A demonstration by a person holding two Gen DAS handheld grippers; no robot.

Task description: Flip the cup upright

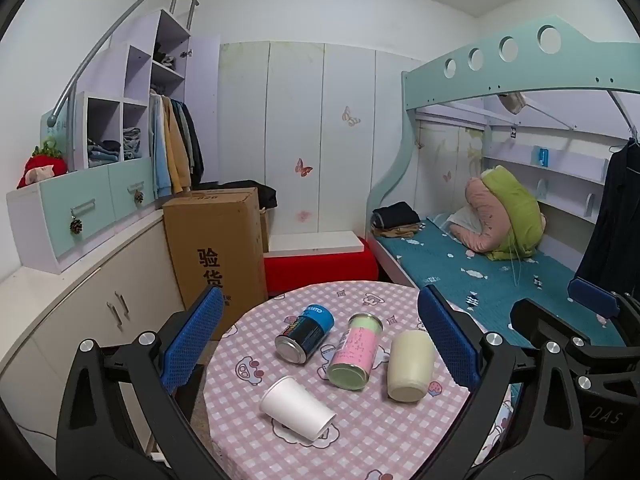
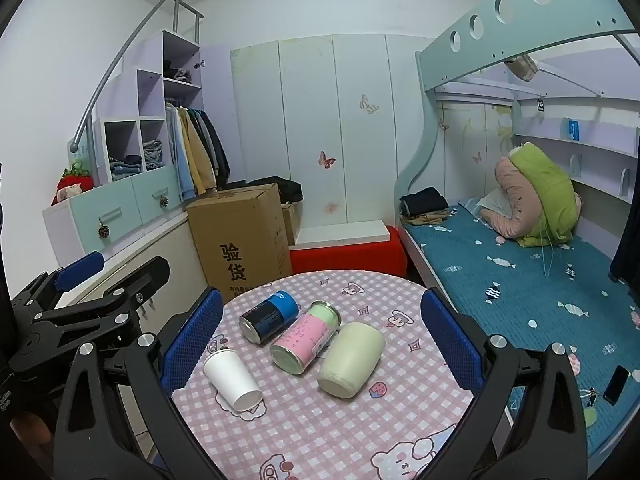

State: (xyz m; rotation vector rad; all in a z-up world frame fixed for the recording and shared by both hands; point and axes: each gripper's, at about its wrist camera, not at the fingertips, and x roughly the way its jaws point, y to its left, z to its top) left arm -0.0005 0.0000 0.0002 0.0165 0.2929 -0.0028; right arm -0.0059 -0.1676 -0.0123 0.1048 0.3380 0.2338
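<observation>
Both the left gripper and the right gripper hover near, jaws spread wide and empty, probably lining up a grasp. The white paper cup lies toppled nearest, left of the cream cup, on a pink checked round table in a bedroom.

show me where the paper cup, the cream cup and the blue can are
paper cup [image 1: 294,406]: left wrist view, on its side wall.
cream cup [image 1: 410,364]: left wrist view, mid-body.
blue can [image 2: 270,316]: right wrist view, on its label.
</observation>
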